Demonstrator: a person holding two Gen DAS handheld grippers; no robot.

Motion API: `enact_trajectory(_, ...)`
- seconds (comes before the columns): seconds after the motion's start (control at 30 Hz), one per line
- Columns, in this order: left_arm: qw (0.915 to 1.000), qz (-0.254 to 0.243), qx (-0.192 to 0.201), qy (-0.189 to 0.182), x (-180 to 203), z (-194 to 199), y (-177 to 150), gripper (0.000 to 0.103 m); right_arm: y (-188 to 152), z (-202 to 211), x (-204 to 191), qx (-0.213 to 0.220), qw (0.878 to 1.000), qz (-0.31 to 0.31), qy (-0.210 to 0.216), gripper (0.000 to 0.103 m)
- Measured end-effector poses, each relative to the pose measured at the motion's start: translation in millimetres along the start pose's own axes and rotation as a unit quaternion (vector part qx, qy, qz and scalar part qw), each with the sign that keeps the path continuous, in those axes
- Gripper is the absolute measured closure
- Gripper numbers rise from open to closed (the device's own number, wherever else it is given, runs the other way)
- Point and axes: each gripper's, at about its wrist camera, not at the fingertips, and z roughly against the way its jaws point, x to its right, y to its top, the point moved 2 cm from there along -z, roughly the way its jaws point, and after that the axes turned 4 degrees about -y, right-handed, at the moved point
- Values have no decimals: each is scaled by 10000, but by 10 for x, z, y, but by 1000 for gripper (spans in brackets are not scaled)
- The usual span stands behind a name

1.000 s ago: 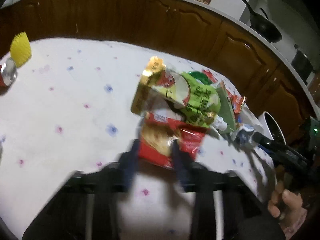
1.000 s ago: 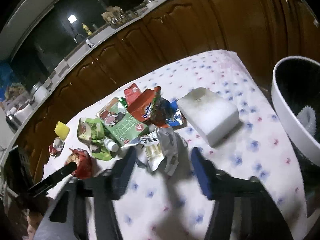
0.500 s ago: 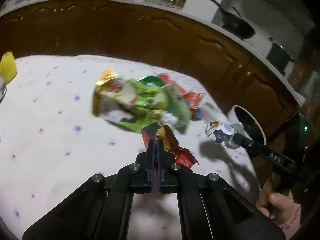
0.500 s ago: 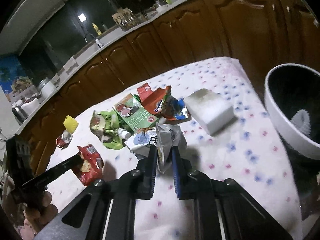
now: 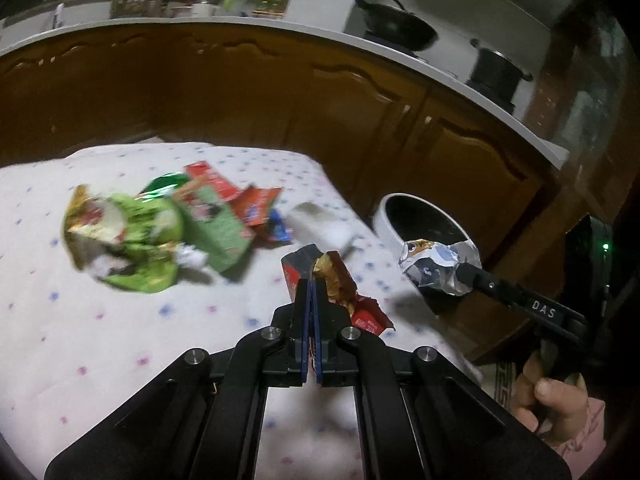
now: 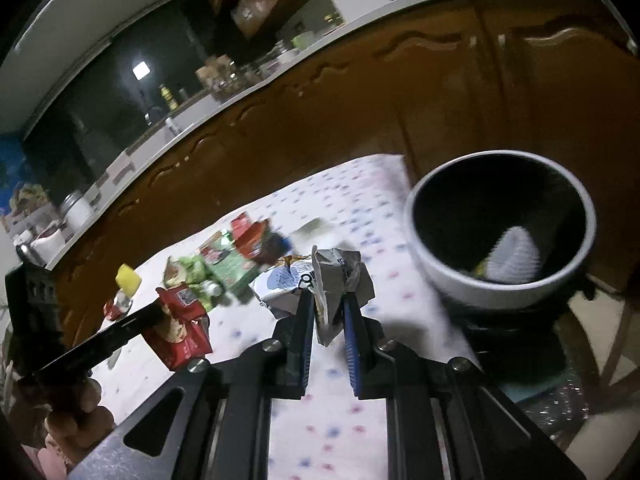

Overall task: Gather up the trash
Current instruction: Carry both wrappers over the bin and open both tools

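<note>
Wrappers: red one (image 5: 340,280) and silver one (image 6: 332,280) pinched in closed jaws.

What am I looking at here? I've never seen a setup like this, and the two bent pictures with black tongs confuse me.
No robot: a person holds a hand-squeezed two-finger gripper in each hand, each carrying a wide-angle camera that looks along its fingers, hence the curved pictures. One picture is from the left gripper, shut on a red snack wrapper. The other is from the right gripper, shut on a crumpled silver-white wrapper. Each view also catches the other gripper from the side. More wrappers, including a green packet, lie on the flower-dotted tablecloth. Beside the table stands a white bin, probably where the trash goes.
</note>
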Motion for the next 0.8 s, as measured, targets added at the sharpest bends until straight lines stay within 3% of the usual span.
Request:
enact_trajectory(0.37, 9983, -455, -55, -359, 626, -389, 263, 102, 211, 247, 621, 275, 9976, -262, -578, 88)
enact_trajectory(0.8, 9944, -937, -187, -460, 1185, -1014, 629, 102, 501, 190, 1050, 202, 9938, -206, -1074, 88)
